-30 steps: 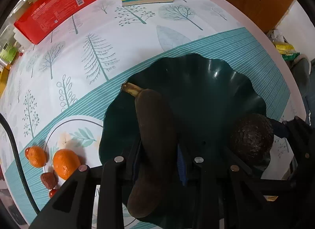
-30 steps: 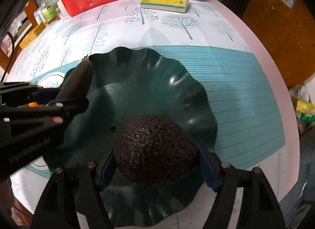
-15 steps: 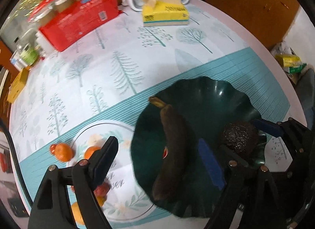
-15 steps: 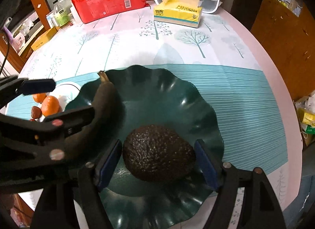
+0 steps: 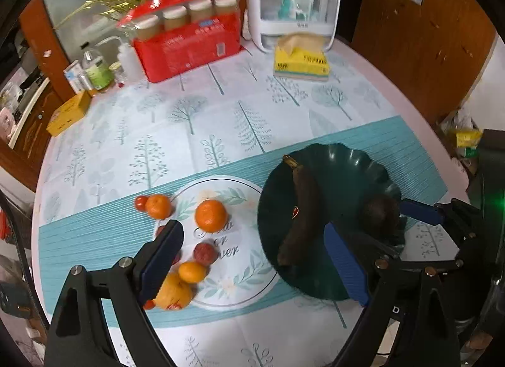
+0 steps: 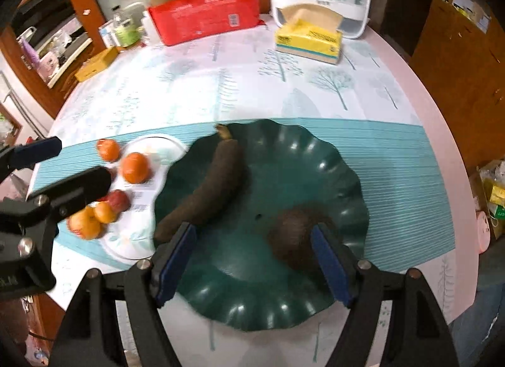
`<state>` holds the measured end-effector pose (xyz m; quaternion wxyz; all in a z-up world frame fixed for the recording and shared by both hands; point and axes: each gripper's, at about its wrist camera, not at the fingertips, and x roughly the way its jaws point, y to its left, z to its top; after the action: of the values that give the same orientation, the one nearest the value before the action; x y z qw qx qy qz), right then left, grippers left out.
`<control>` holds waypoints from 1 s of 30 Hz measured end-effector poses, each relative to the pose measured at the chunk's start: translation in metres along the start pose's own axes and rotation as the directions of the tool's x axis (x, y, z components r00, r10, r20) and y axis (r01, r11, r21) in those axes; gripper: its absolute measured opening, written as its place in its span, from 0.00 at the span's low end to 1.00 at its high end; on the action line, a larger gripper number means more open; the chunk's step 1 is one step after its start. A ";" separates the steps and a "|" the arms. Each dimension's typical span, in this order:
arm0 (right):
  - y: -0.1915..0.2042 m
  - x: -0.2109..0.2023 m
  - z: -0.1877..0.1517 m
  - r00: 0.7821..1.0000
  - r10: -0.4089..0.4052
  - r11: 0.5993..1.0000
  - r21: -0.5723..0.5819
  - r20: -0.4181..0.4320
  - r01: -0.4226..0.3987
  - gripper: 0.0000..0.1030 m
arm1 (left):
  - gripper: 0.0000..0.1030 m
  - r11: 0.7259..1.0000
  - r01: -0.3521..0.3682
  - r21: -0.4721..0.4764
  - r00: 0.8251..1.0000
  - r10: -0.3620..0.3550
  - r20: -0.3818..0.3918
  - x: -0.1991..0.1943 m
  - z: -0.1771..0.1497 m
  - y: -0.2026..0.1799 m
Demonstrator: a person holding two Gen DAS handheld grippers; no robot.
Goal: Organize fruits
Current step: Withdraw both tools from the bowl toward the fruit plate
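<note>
Your left gripper (image 5: 252,259) hangs with its fingers spread wide and nothing between them, over the gap between the white plate (image 5: 252,285) and the dark green bowl (image 5: 347,158); your right gripper (image 6: 252,259) is likewise released, its blue pads standing apart over the bowl's near rim. The avocado (image 6: 293,237) sits in the bowl just beside the right-hand pad, and from this angle you cannot tell whether that pad touches it, so draw back straight or you may nudge it and send it rolling across the smooth curved floor. The blackened banana (image 6: 205,190) lies along the bowl's left side with its lower end near the rim and close to your right gripper's left pad; a sideways sweep there could tip it out onto the plate. The remaining fruit is well apart from the bowl: a large orange (image 5: 210,215) on the plate, a small orange (image 5: 158,206) and a little red fruit (image 5: 140,202) just off its far edge, and a cluster at the near edge partly hidden behind your left finger (image 5: 161,256). Round fruit on a flat plate will roll if you close off-centre, and the cluster is packed tight, so grabbing one piece may knock its neighbours toward the table edge (image 5: 41,272). Both views are blurred, so settle before you reach.
</note>
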<state>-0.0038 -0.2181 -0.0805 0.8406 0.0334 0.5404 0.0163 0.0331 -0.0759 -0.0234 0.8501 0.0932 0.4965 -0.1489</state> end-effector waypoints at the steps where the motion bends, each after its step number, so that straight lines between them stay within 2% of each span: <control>1: 0.004 -0.006 0.001 1.000 0.011 1.000 -0.002 0.004 -0.011 0.74 | 0.87 1.000 -0.003 -0.006 1.000 0.003 0.012 -0.007 -0.003 0.002; 8: 0.034 -0.052 0.007 0.996 0.042 0.996 -0.078 0.083 -0.035 0.74 | 0.89 0.996 -0.002 -0.088 0.996 0.009 0.086 -0.058 -0.023 0.029; 16: 0.059 -0.090 0.009 0.984 0.078 0.992 -0.110 0.158 -0.061 0.74 | 0.90 0.978 -0.077 -0.195 0.984 0.105 0.142 -0.102 -0.048 0.059; 24: 0.080 -0.115 0.012 0.973 0.096 0.990 -0.126 0.211 -0.070 0.74 | 0.90 0.946 -0.138 -0.293 0.972 0.186 0.142 -0.125 -0.064 0.091; 30: 0.094 -0.121 0.011 0.968 0.106 0.988 -0.132 0.228 -0.077 0.74 | 0.90 0.930 -0.156 -0.332 0.970 0.208 0.126 -0.126 -0.071 0.110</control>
<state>-0.0438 -0.1322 0.0409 0.8972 0.0087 0.4335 0.0840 -0.0449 0.0696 0.0533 0.9009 -0.0121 0.4339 0.0060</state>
